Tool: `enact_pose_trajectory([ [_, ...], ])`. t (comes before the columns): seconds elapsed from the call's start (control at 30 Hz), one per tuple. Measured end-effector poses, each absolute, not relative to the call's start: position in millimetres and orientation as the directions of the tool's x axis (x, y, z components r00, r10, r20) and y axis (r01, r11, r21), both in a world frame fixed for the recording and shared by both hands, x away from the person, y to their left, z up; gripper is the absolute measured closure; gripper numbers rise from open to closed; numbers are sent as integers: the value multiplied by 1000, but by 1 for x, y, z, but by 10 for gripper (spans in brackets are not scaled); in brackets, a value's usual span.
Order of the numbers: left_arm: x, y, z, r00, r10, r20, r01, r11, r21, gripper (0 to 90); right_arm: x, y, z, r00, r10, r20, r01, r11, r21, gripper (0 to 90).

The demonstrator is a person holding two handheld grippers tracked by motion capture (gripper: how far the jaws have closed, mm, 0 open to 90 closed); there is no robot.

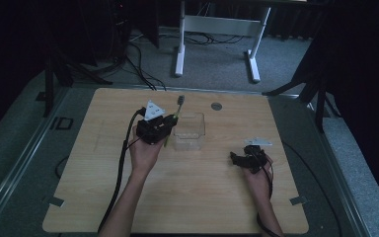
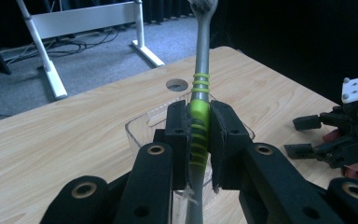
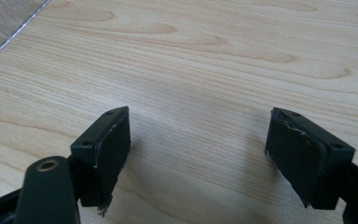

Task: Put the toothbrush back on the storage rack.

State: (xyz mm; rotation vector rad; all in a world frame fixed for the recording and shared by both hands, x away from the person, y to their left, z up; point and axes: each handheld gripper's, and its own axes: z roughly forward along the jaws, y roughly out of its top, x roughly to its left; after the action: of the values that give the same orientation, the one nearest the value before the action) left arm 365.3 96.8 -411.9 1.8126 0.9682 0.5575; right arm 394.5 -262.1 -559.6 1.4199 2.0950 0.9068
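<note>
The grey toothbrush with a lime-green ribbed rubber grip (image 2: pixel 199 116) stands pinched between the two black pads of the left gripper (image 2: pixel 199 135), which press on its green section from both sides. Its slim grey neck rises past the pads to a pale bristled head at the top edge of the left gripper view, and its lower handle drops out of sight between the jaw arms. In the high view the toothbrush (image 1: pixel 178 105) slants up and away from the left gripper (image 1: pixel 164 123), held above the near-left rim of the clear, straight-walled rectangular plastic box (image 1: pixel 190 132). The box (image 2: pixel 142 122) is glossy and see-through, and sits on the pale wooden table (image 1: pixel 202 197) with a visible grain and rounded corners.

The right gripper (image 3: pixel 198 154), well apart to the right, has its jaws spread wide over bare wood, with nothing between the matte black pads, whose edges look frayed.
</note>
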Motion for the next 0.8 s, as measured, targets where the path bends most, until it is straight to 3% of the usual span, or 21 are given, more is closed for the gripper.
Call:
enact_pose_trajectory([
  [0.8, 373, 90, -405, 582, 811, -56, 359, -195, 913, 787, 395, -262, -560, -370, 929, -3, 634, 254, 730, 220],
])
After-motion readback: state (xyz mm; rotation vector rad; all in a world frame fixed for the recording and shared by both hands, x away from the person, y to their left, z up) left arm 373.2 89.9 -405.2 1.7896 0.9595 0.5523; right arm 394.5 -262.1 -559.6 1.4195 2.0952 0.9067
